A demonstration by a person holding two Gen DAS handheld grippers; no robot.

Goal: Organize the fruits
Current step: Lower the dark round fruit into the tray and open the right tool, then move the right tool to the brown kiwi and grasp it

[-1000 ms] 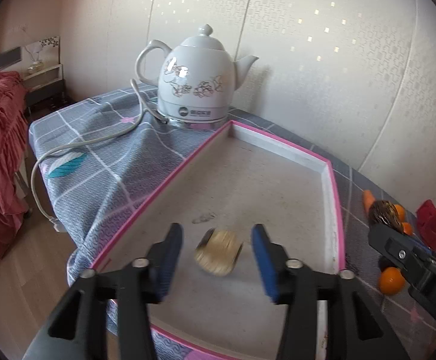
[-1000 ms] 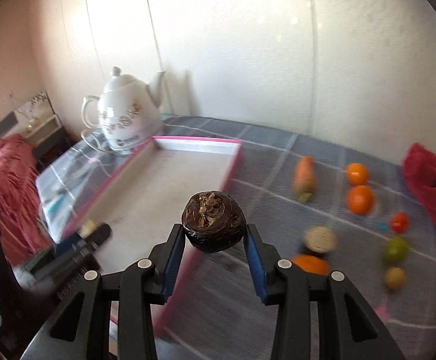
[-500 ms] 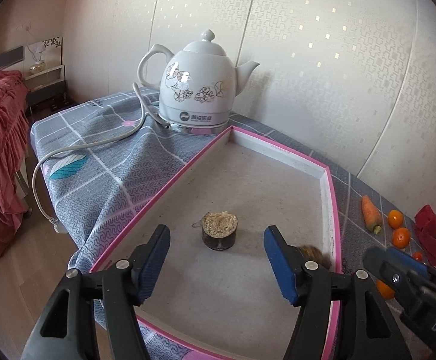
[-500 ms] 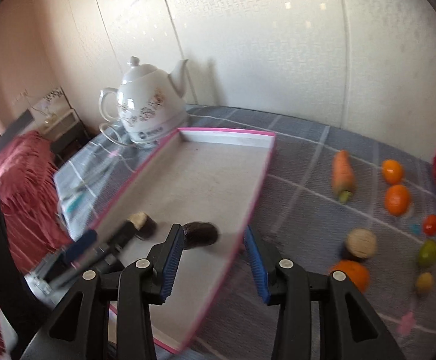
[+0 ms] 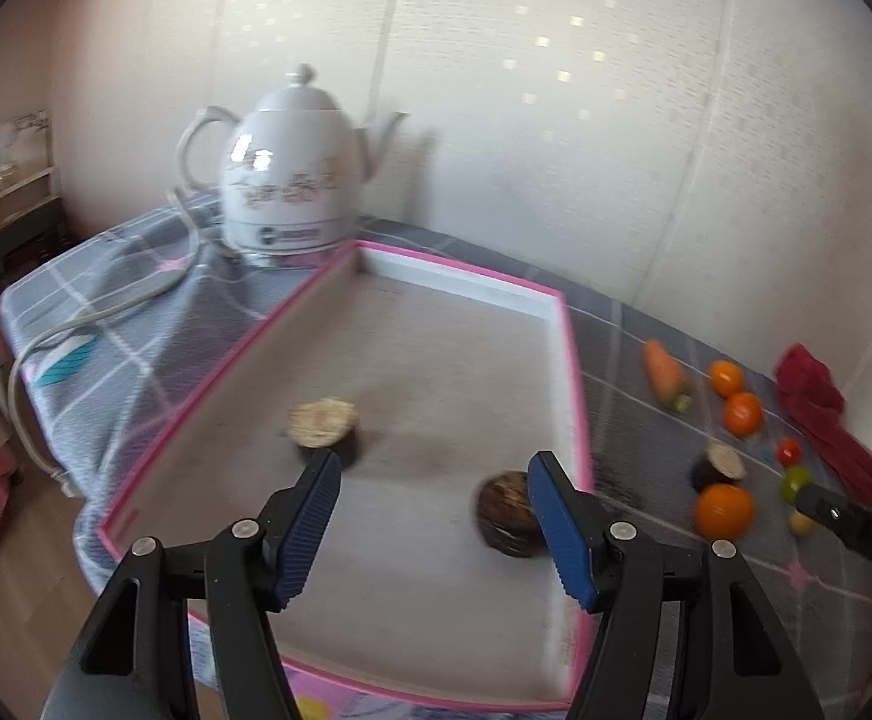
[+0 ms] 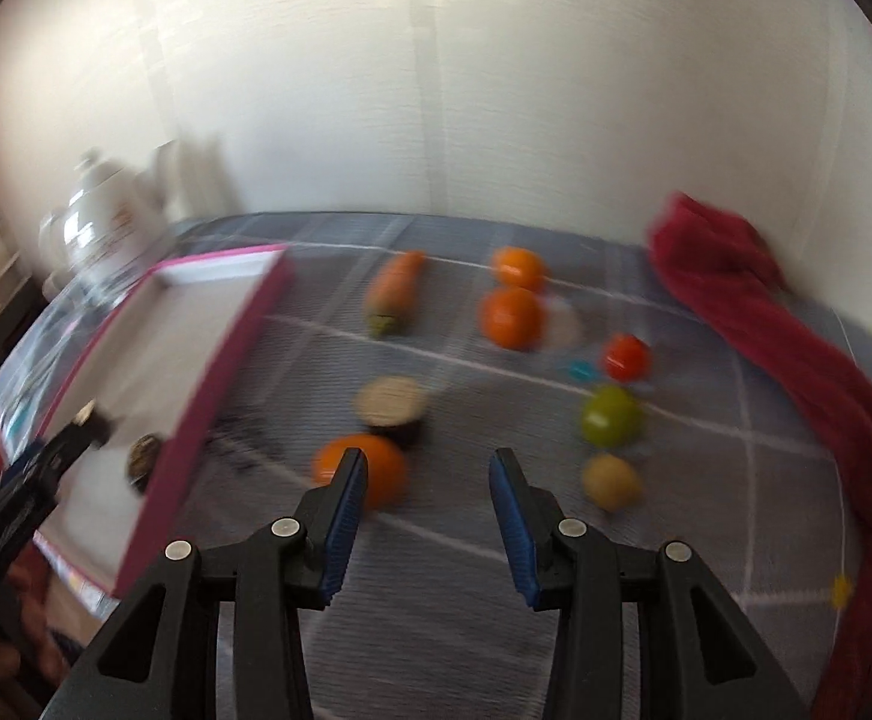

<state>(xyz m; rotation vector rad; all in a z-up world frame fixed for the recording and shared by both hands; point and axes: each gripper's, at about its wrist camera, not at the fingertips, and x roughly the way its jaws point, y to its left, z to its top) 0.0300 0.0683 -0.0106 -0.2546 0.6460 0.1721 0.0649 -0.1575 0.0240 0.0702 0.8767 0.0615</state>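
Note:
A pink-rimmed tray (image 5: 574,372) holds a tan-topped dark fruit half (image 5: 323,423) and a dark brown fruit (image 5: 509,513). My left gripper (image 5: 432,516) is open and empty above the tray's near part. My right gripper (image 6: 429,516) is open and empty over the grey cloth, near a large orange (image 6: 369,468) and another tan-topped half (image 6: 392,405). A carrot (image 6: 396,294), two oranges (image 6: 511,315), a red fruit (image 6: 626,357), a green fruit (image 6: 610,417) and a yellowish fruit (image 6: 611,480) lie on the cloth. The tray also shows at the left of the right wrist view (image 6: 219,372).
A white kettle (image 5: 291,180) with its cord (image 5: 105,312) stands behind the tray's far left corner. A red cloth (image 6: 796,372) lies along the table's right side. A wall runs close behind the table. The table's left edge drops to the floor.
The right gripper let the dark brown fruit go into the tray, then swung right over the loose fruits. The left gripper opened, left the tan-topped half and drew back.

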